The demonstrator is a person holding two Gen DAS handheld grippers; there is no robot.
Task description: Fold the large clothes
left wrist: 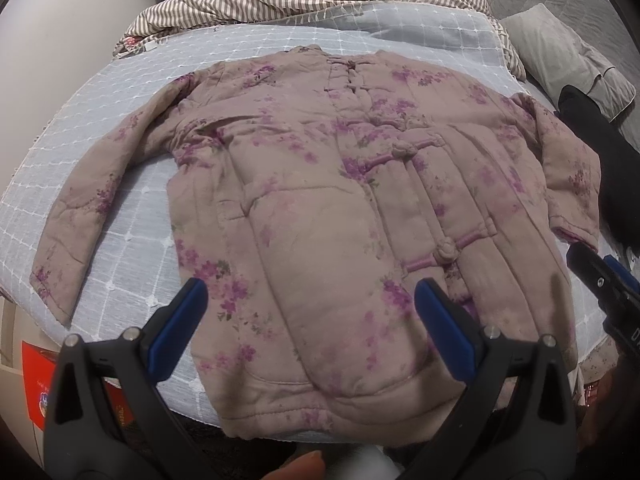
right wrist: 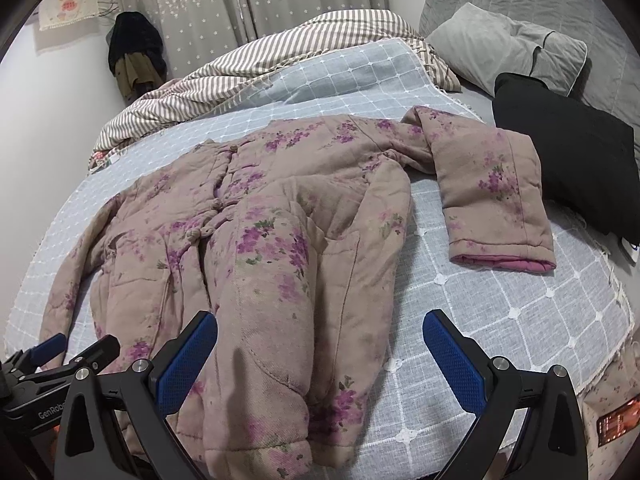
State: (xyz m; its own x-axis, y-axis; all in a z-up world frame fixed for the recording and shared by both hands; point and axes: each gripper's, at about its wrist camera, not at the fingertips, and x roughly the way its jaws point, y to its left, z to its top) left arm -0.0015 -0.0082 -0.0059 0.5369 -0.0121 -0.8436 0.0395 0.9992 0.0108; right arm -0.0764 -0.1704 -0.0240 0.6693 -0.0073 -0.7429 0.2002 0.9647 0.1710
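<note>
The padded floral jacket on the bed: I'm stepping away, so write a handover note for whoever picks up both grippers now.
Left gripper: open, empty, above the hem.
Right gripper: open, empty, over the hem's right side.
Mauve quilted floral jacket: flat, face up, fastened, on the blue-grey checked bedspread; both sleeves spread out.
Done: laid out.
Left: every fold, probably sleeves in first.

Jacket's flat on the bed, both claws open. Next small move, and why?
Probably bring the right claw to the right sleeve cuff and close on it, ready to fold inward. The jacket lies buttoned and spread, both sleeves splayed outward, and both claws, including the left claw, hover open above the hem, holding nothing.
</note>
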